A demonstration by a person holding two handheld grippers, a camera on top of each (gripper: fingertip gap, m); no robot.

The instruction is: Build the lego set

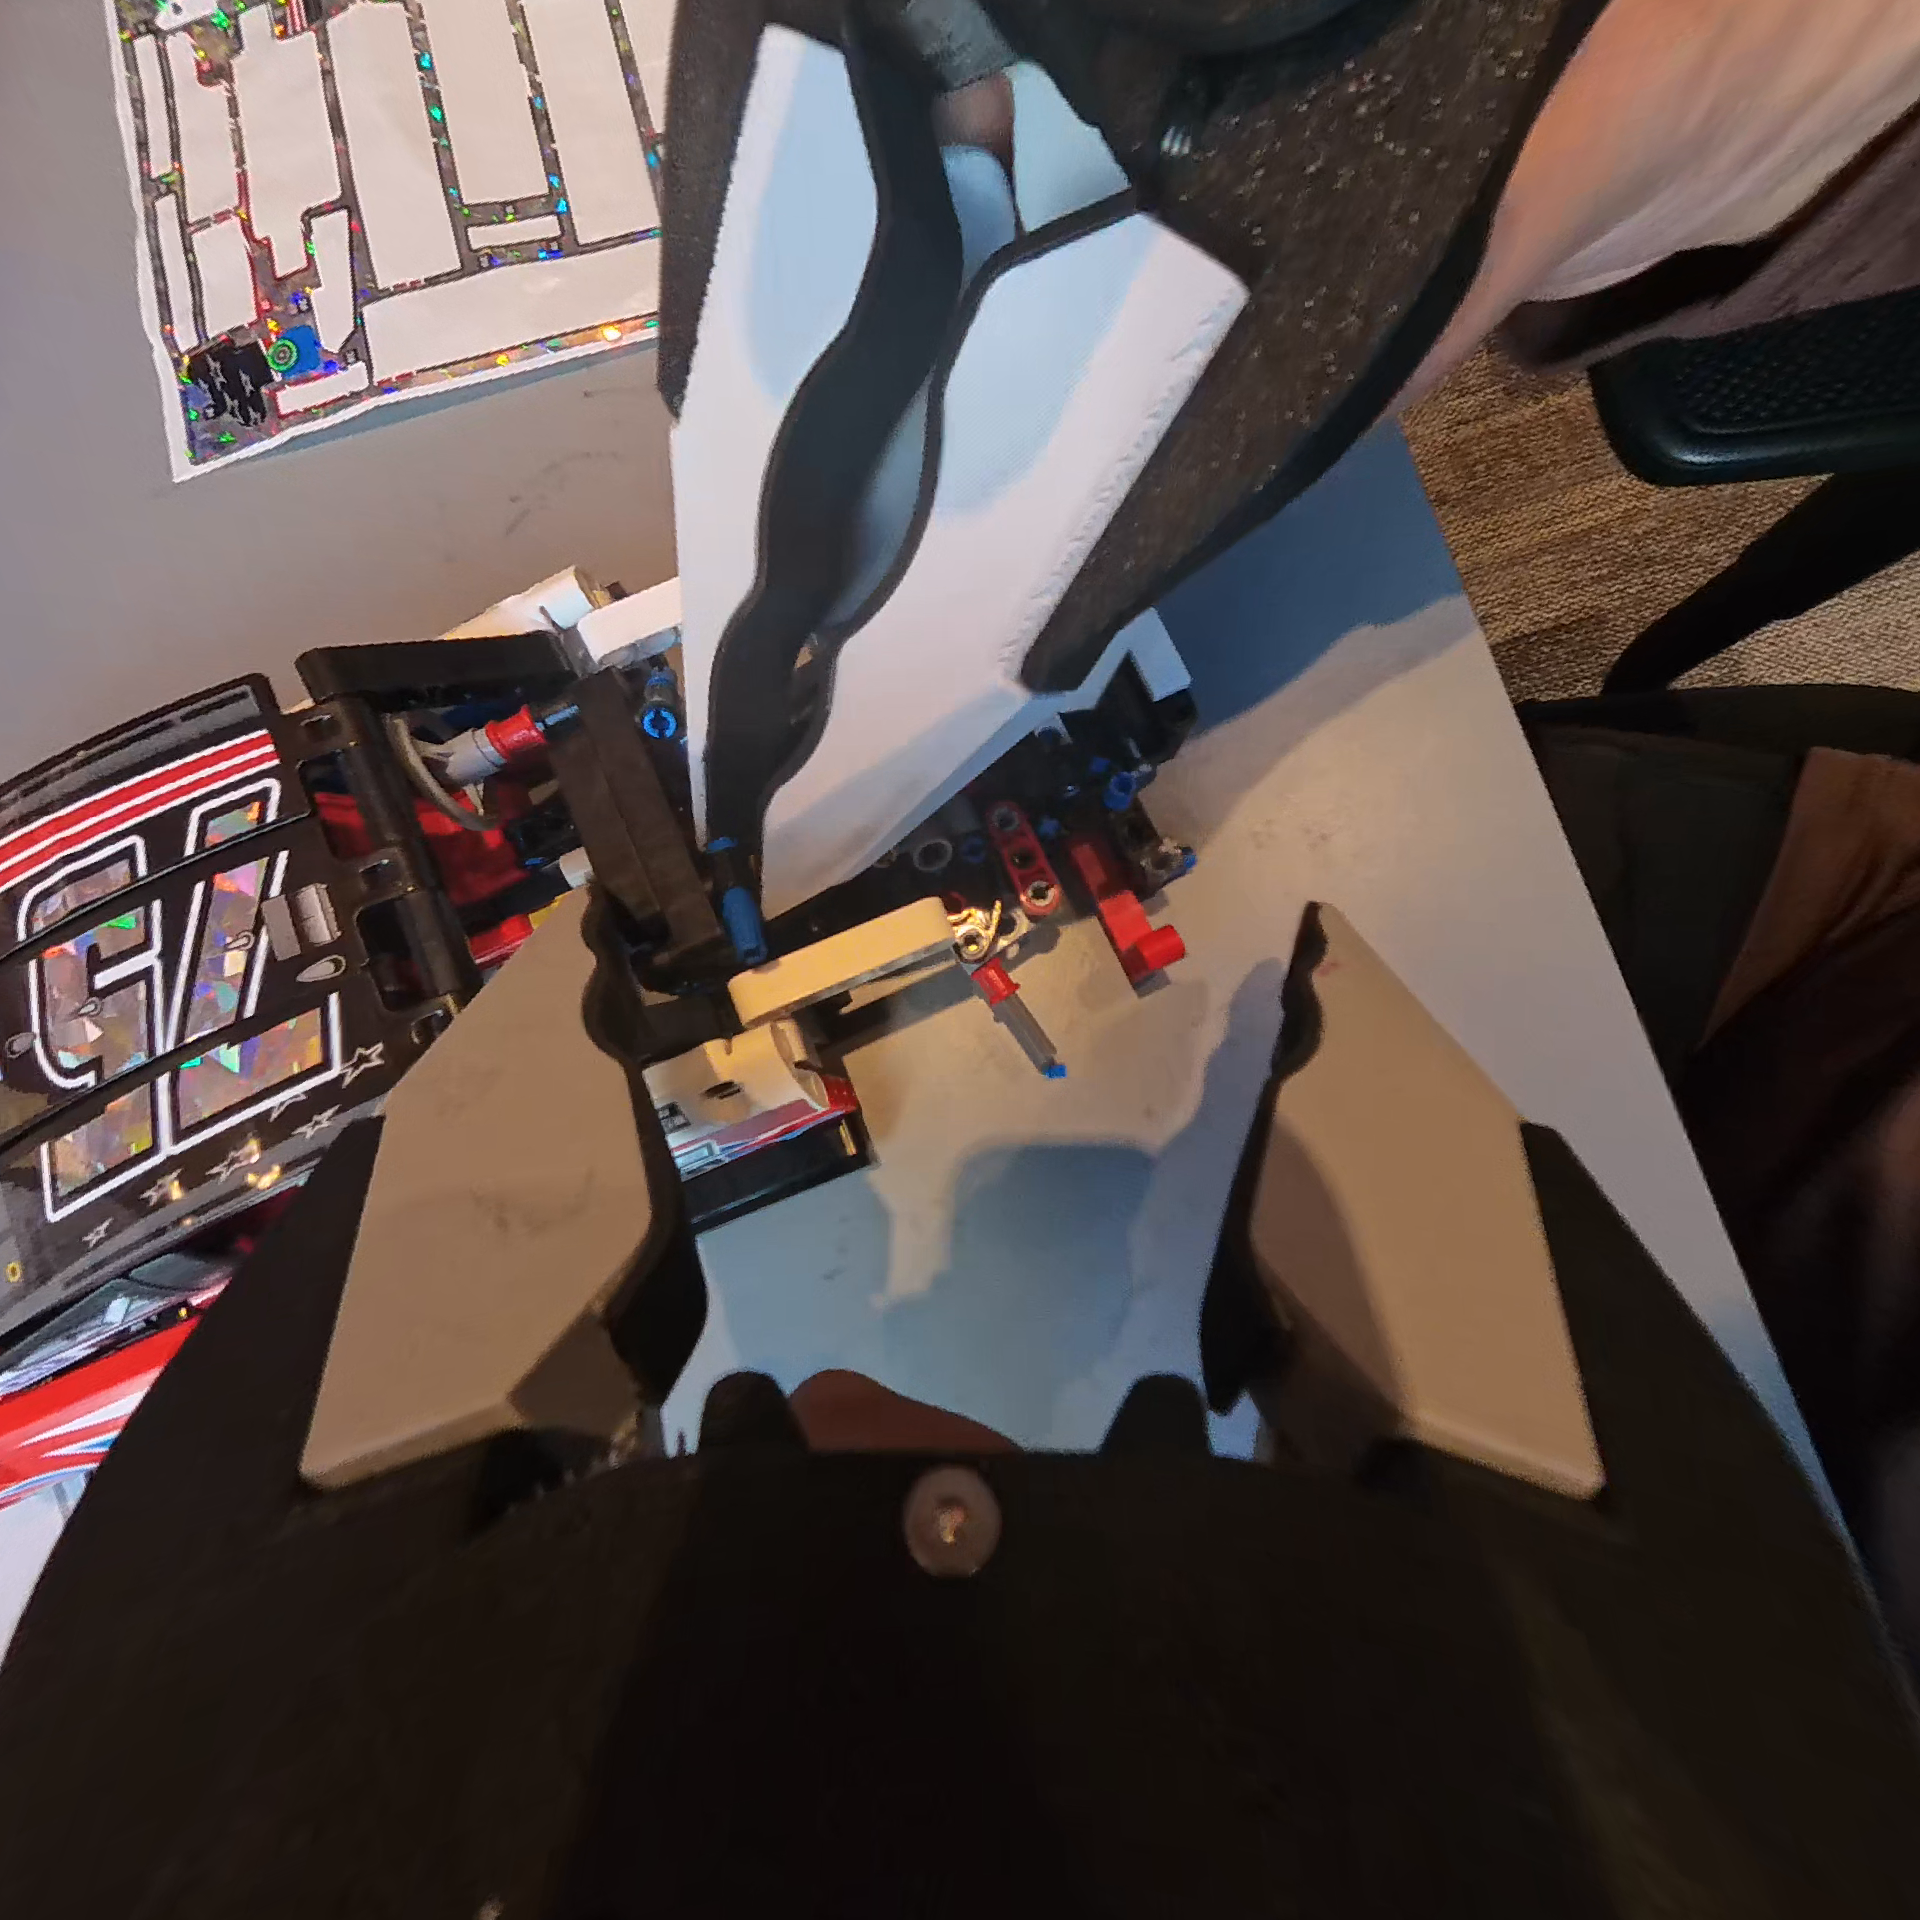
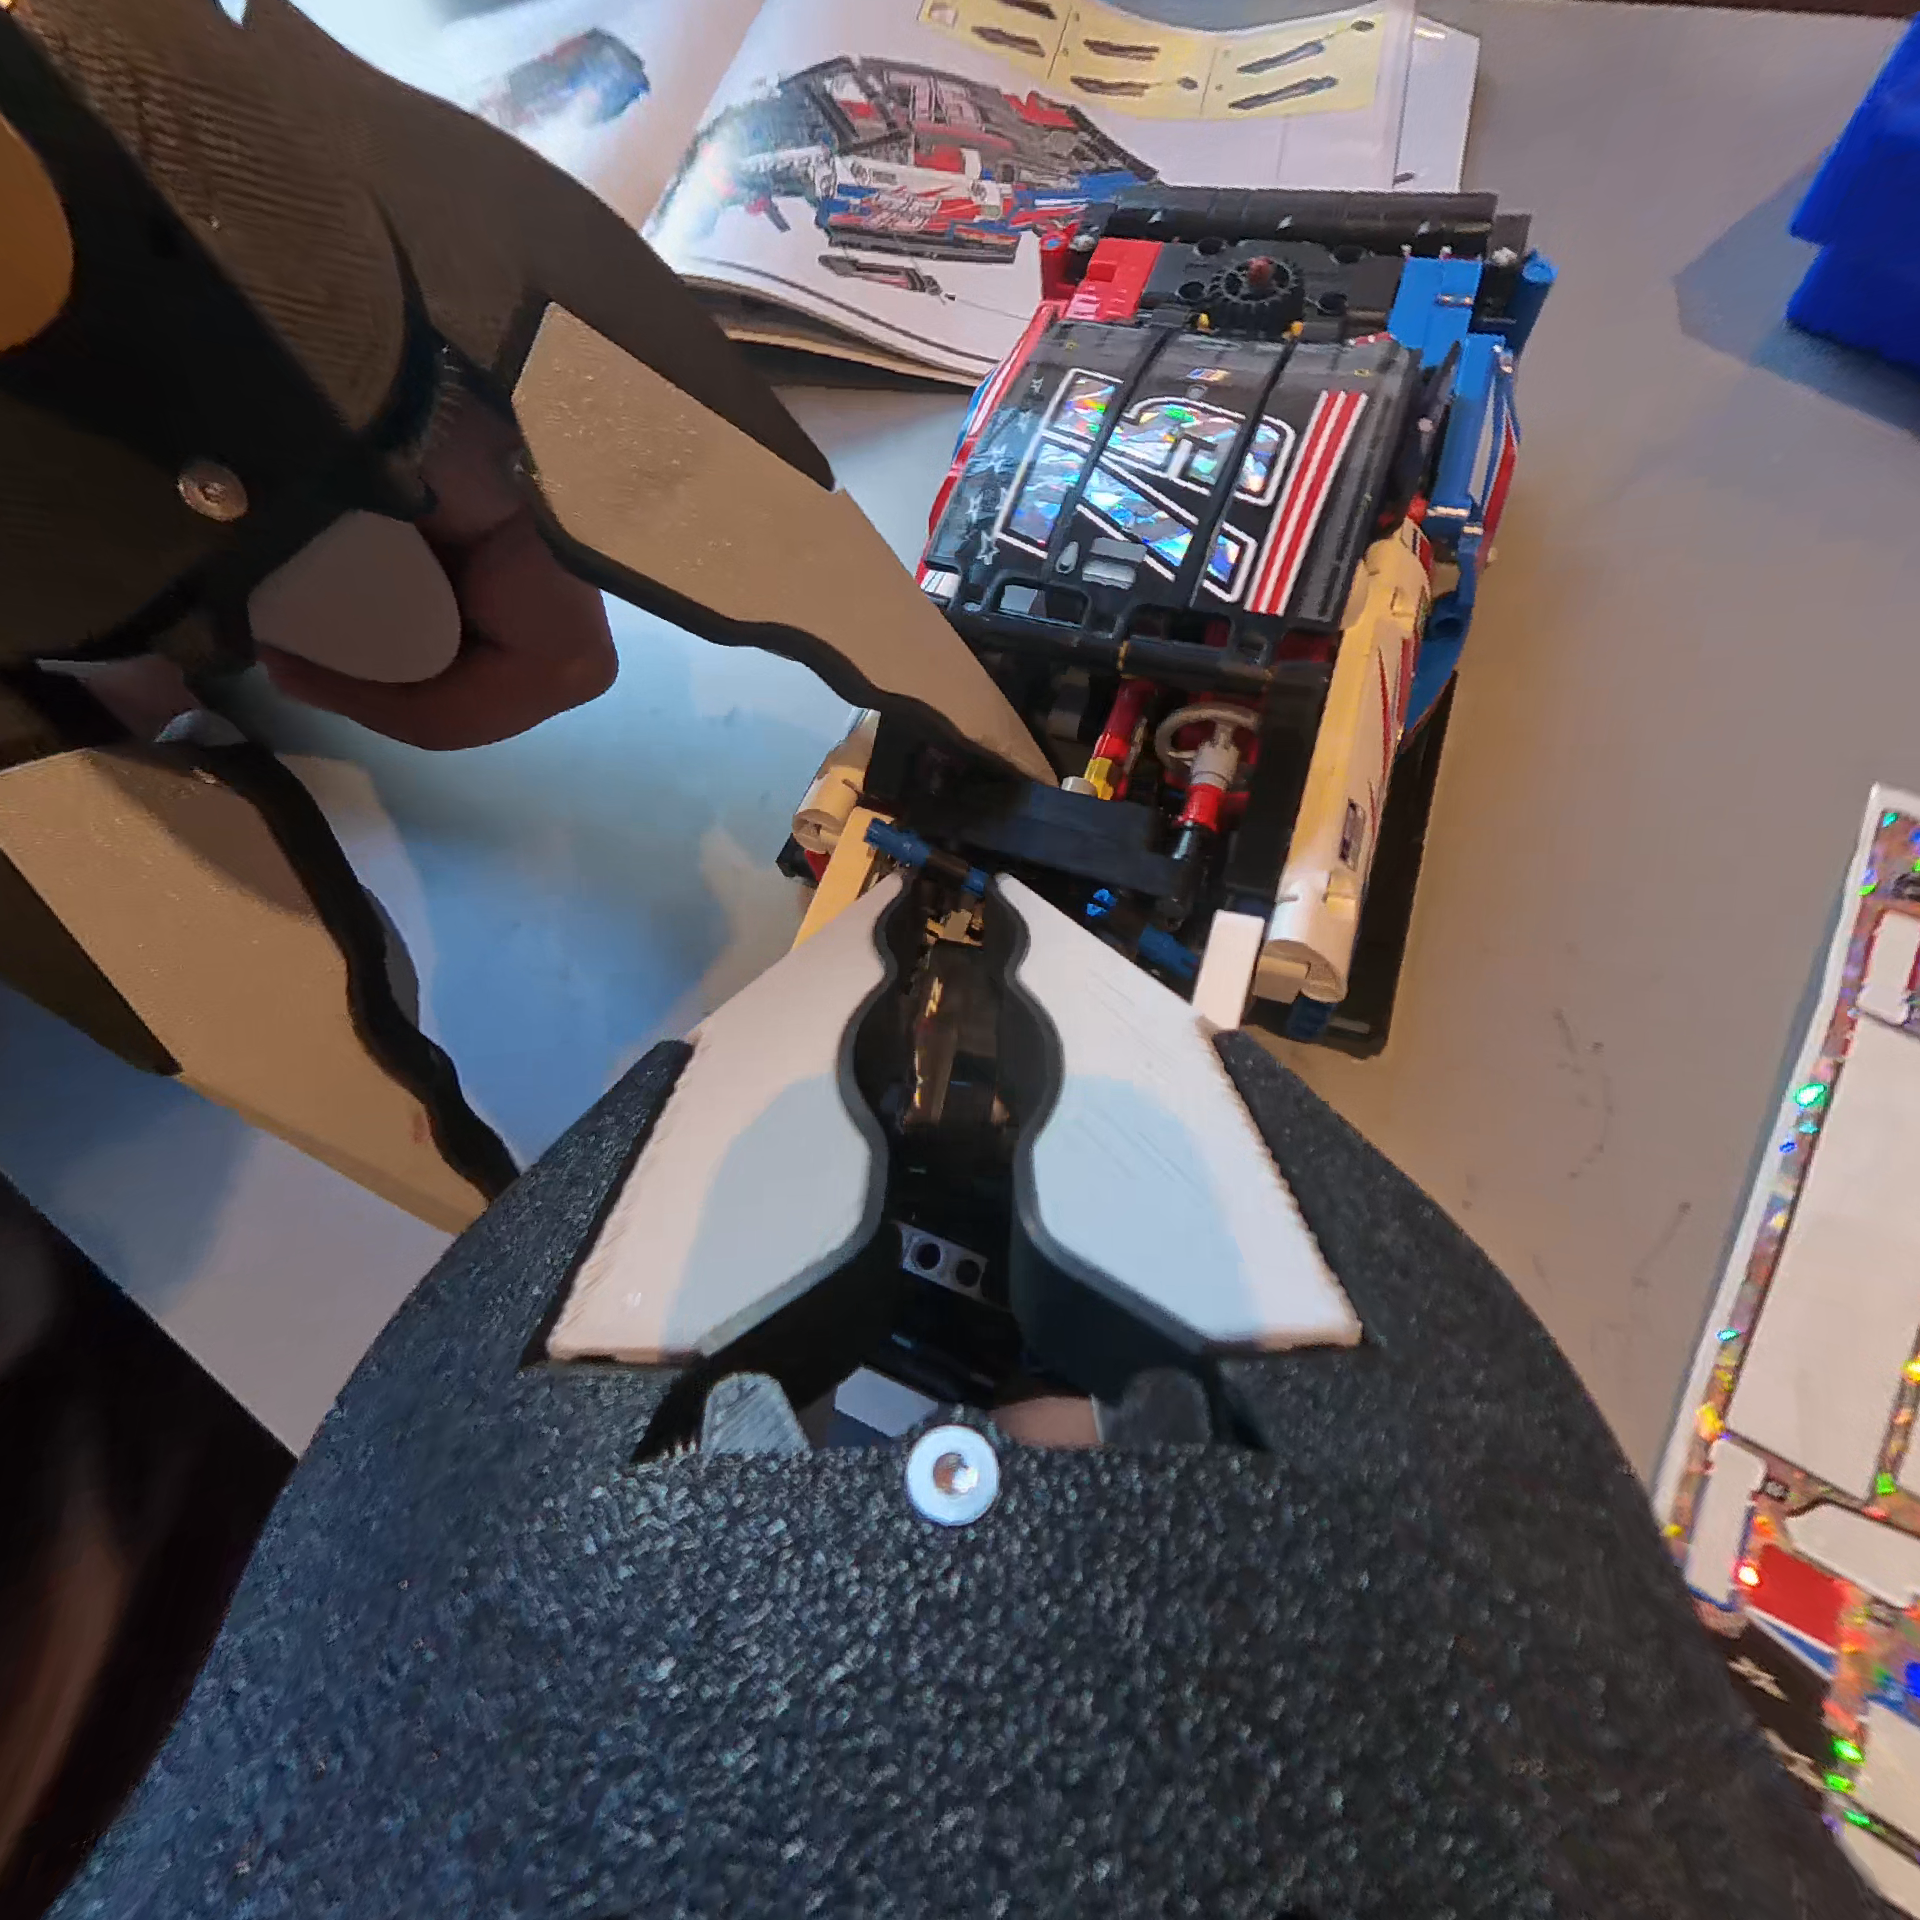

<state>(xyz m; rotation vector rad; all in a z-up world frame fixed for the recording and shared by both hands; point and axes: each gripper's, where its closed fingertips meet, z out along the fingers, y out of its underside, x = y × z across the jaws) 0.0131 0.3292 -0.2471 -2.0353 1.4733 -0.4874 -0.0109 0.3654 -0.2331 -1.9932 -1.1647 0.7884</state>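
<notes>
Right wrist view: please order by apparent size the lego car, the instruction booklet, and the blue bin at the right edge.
1. lego car
2. instruction booklet, though partly cut off and farther away
3. blue bin, mostly out of frame, so unsure

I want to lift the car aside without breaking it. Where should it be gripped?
Grip the lego car low across its long white flanks, coming from above with one finger each side. The flanks look flat and parallel; the open front shows loose pins and beams.
</notes>
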